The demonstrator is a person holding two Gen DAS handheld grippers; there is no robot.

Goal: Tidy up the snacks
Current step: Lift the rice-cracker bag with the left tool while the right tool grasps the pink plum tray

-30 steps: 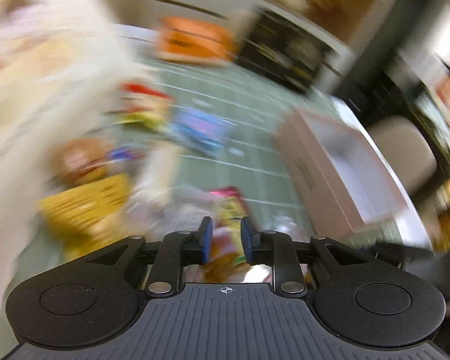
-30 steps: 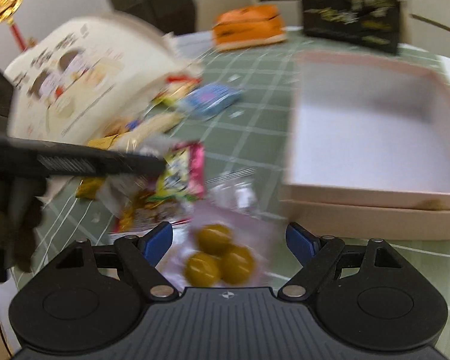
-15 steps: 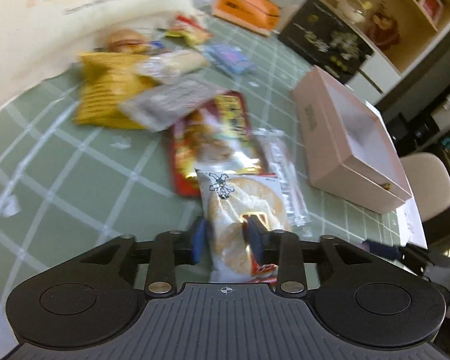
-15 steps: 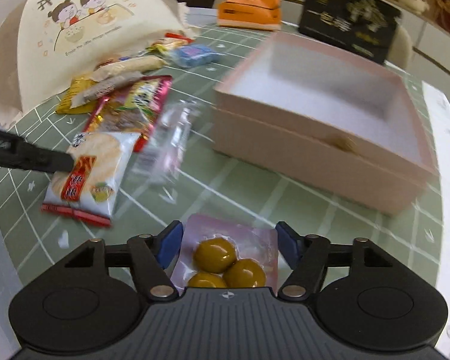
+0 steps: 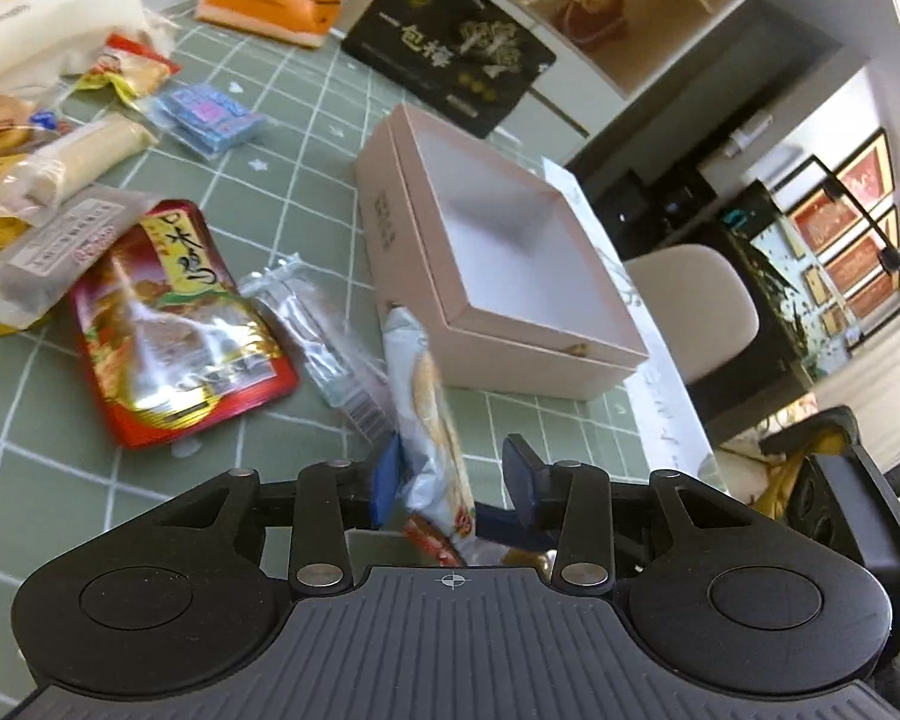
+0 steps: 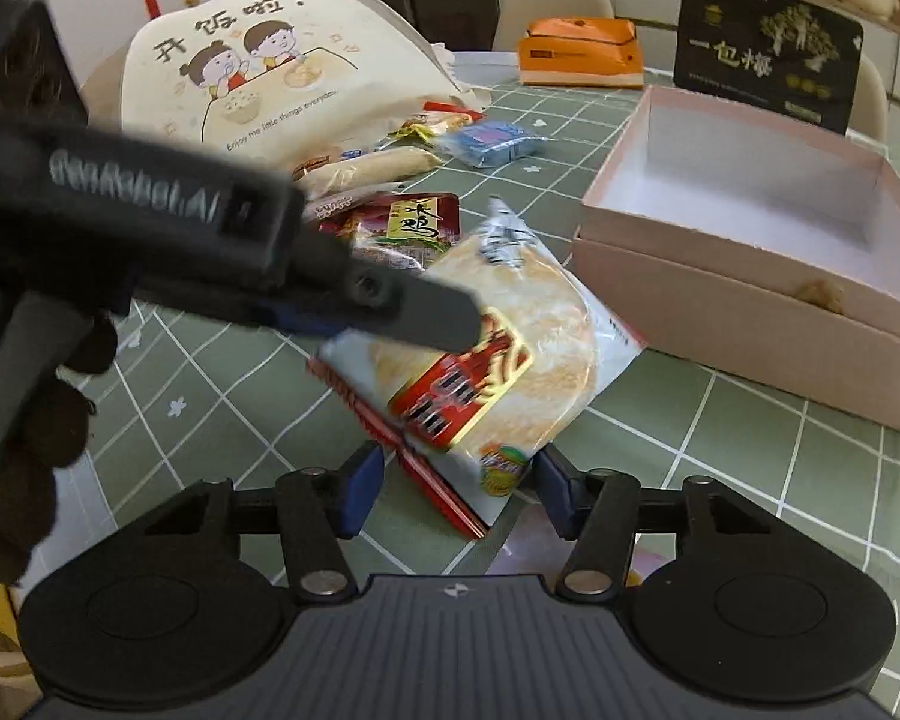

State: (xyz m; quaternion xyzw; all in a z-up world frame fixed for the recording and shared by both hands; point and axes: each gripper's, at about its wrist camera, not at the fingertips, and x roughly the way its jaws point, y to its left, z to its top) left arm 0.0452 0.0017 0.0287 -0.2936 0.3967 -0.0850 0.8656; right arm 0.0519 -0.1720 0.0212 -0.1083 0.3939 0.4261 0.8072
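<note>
A rice cracker packet [image 5: 429,414] stands on edge between the fingers of my left gripper [image 5: 453,477], whose jaws stand apart around it. In the right wrist view the same packet [image 6: 510,348] hangs tilted above the table with the left gripper's finger [image 6: 414,309] across it. My right gripper [image 6: 456,489] is open just below the packet; the pink pouch under it is mostly hidden. The open pink box [image 5: 510,258] stands to the right, and it shows in the right wrist view [image 6: 750,276] too.
Loose snacks lie on the green checked table [image 5: 42,420]: a red pouch [image 5: 174,324], a clear packet [image 5: 318,336], a blue packet [image 5: 207,117], a yellow bag. A cream printed bag [image 6: 282,72], an orange box [image 6: 579,51] and a black box [image 6: 768,54] stand at the back.
The left gripper has lifted the rice cracker packet off the table and swung right toward the pink box; its jaws have spread. The packet now covers the pink pouch at the right gripper.
</note>
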